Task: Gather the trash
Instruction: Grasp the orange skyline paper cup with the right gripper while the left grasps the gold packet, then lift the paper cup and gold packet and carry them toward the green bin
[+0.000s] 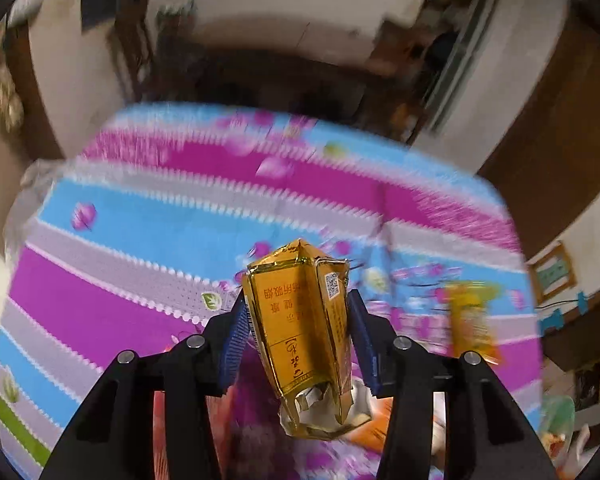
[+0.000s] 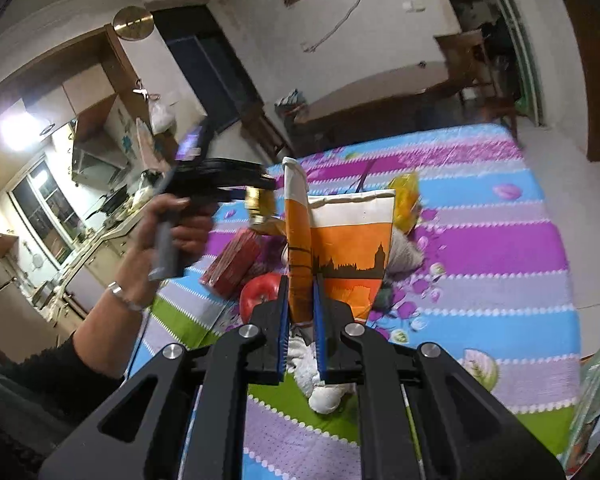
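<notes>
My left gripper point(image 1: 298, 312) is shut on a crumpled gold cigarette pack point(image 1: 304, 332) and holds it above the striped table. The same pack point(image 2: 260, 204) shows in the right wrist view, in the hand-held left gripper point(image 2: 266, 192), just left of the bag's mouth. My right gripper point(image 2: 300, 292) is shut on the edge of an orange and white paper bag point(image 2: 348, 248) with a city skyline print. The bag stands open above the table.
The table has a pink, blue and lilac striped cloth point(image 2: 500, 248). On it lie a red box point(image 2: 232, 268), a red apple point(image 2: 260, 292), a yellow snack wrapper point(image 2: 406, 196), grey crumpled paper point(image 2: 406, 252) and white tissue point(image 2: 324, 392). The wrapper also shows in the left wrist view point(image 1: 470, 320).
</notes>
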